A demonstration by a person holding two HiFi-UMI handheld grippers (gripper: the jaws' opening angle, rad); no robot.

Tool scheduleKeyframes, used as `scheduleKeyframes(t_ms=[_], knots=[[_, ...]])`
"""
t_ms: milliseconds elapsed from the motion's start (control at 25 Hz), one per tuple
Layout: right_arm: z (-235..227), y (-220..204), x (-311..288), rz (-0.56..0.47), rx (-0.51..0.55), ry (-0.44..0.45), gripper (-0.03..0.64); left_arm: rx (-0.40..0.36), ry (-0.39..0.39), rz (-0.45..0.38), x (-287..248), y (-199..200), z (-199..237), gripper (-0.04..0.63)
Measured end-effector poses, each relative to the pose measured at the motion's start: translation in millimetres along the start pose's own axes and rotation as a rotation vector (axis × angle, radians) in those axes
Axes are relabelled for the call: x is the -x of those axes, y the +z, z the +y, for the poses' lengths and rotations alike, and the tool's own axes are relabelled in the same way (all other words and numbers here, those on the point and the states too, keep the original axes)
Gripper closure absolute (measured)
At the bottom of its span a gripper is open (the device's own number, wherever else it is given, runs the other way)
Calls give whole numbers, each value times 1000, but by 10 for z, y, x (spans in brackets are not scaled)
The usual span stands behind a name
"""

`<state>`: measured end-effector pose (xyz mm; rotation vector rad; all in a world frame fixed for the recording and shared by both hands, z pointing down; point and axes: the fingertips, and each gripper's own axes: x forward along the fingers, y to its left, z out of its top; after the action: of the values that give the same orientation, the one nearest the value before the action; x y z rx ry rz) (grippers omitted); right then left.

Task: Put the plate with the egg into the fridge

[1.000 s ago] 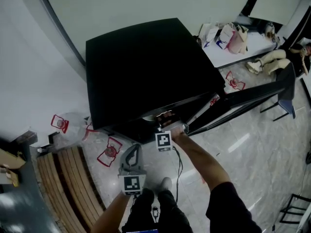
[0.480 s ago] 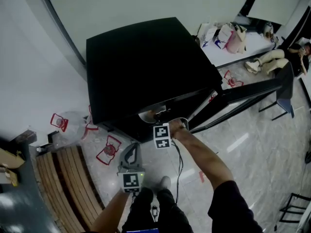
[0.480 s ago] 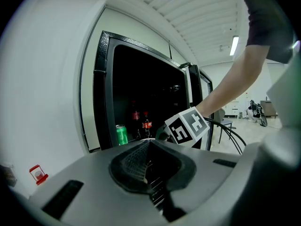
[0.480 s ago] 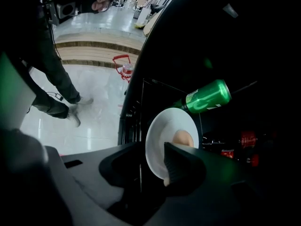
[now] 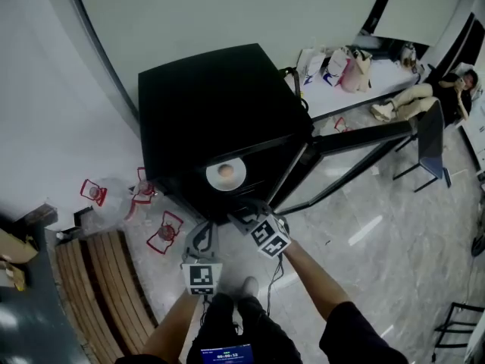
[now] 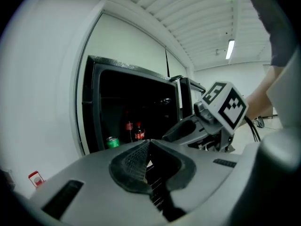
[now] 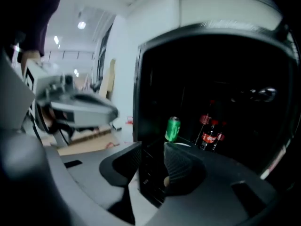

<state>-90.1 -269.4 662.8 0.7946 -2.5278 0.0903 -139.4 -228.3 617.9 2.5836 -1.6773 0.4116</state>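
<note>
An office-like room: strip ceiling lights [image 6: 230, 48], stone floor [image 5: 394, 233], black fridge [image 5: 220, 105], bags [image 5: 341, 65] on a white table [image 5: 373, 89].

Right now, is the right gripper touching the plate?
Apart. Head view: a gap separates the right gripper from the plate; its jaws, just opened, hold nothing.

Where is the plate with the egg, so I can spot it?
Find the black fridge with its door open. Just inside its front lies a round white plate holding one egg. It is flat and pale, unlike the upright green can and cola bottles.
</note>
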Motion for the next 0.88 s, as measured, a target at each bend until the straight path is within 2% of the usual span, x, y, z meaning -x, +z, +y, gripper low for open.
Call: scheduleKeyframes(t_ms=[160, 240, 400, 600, 880], knots=[[281, 511, 729, -194, -182, -5, 482, -18, -43, -57, 204, 414, -264, 588], [374, 640, 1002, -232, -219, -21, 480, -8, -71, -87, 279, 627, -385, 588], [355, 591, 1472, -256, -256, -77, 461, 20, -142, -72, 379, 964, -763, 588], [-242, 268, 2169, -237, -275, -176, 405, -25, -231, -175, 84, 1267, -1396, 588], [-1407, -347, 3280, -212, -241, -271, 400, -27, -324, -194, -718, 1662, -2715, 588]])
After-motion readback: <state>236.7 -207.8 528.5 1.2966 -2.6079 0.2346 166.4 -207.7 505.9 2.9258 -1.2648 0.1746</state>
